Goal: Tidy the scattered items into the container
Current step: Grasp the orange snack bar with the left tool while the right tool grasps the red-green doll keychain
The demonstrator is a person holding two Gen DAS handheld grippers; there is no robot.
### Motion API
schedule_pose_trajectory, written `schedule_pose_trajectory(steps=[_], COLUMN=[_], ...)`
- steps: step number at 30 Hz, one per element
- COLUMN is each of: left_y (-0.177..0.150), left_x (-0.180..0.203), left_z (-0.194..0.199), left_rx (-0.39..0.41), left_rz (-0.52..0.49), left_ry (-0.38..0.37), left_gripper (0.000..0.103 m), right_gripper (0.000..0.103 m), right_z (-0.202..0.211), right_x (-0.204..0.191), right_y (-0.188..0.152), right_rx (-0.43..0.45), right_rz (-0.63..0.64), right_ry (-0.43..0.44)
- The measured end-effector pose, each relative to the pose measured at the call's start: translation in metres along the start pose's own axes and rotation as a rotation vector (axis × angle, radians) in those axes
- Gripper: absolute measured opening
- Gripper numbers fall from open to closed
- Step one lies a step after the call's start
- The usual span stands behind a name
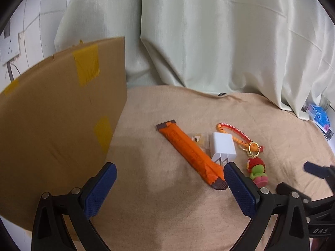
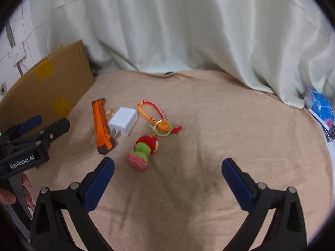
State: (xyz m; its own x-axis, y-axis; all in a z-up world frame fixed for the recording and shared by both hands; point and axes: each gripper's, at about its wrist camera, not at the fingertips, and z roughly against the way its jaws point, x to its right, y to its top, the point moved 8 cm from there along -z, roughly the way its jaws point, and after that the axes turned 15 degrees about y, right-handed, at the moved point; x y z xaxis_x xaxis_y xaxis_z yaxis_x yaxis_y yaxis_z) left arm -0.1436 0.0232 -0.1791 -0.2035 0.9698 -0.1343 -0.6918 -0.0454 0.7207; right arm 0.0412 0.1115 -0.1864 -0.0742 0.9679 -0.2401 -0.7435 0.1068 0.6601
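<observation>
On the beige cloth lie an orange snack bar [image 1: 192,152] [image 2: 101,125], a white plug charger [image 1: 223,145] [image 2: 123,121], a small clear-wrapped item [image 1: 197,139] [image 2: 110,112] between them, and a keychain with a beaded strap [image 1: 232,130] [image 2: 151,107] and a red-green doll [image 1: 257,171] [image 2: 143,150]. The cardboard box [image 1: 54,123] [image 2: 48,87] stands at the left. My left gripper [image 1: 170,174] is open, hovering just in front of the bar's near end. My right gripper [image 2: 167,169] is open with nothing between its fingers, right of the doll.
A pale curtain [image 1: 209,37] hangs behind the cloth. A blue packet [image 1: 319,118] [image 2: 321,106] lies at the far right edge. In the right wrist view the left gripper [image 2: 39,129] shows at the left, with a hand [image 2: 12,192] below it.
</observation>
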Motion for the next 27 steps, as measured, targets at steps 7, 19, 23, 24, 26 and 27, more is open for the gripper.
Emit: schedule_pose_trajectory(steps=[7,19,23,24,26,27], left_y=[-0.007,-0.007,-0.004,-0.004,-0.002,-0.002], left_x=[-0.001,0.008,0.016,0.018,0.021,0.021], left_z=[-0.016,-0.032,-0.037,-0.04,-0.047,-0.05], left_rx=[-0.025,-0.06,-0.067,-0.074,-0.087,-0.094], left_rz=[-0.011,0.003,-0.001,-0.005,-0.006,-0.004], left_ry=[-0.002,-0.038,-0.035,-0.026,-0.008,0.005], left_gripper=[0.103,0.103,0.103,0.103,0.103,0.103], right_gripper=[0.097,0.062,0.041,0.041,0.041,0.041], right_z=[-0.029,-0.063,-0.058,-0.055,-0.047,-0.043], right_x=[-0.007,-0.014,-0.014,-0.011,-0.007,-0.005], right_y=[0.0,0.005,0.003,0.003,0.004,0.004], right_rx=[-0.044,-0.12,-0.119,-0.112,-0.094,-0.087], right_rz=[-0.031,0.032,0.008,0.001,0.004,0.001], right_ry=[0.063,0.026,0.069,0.072,0.05,0.047])
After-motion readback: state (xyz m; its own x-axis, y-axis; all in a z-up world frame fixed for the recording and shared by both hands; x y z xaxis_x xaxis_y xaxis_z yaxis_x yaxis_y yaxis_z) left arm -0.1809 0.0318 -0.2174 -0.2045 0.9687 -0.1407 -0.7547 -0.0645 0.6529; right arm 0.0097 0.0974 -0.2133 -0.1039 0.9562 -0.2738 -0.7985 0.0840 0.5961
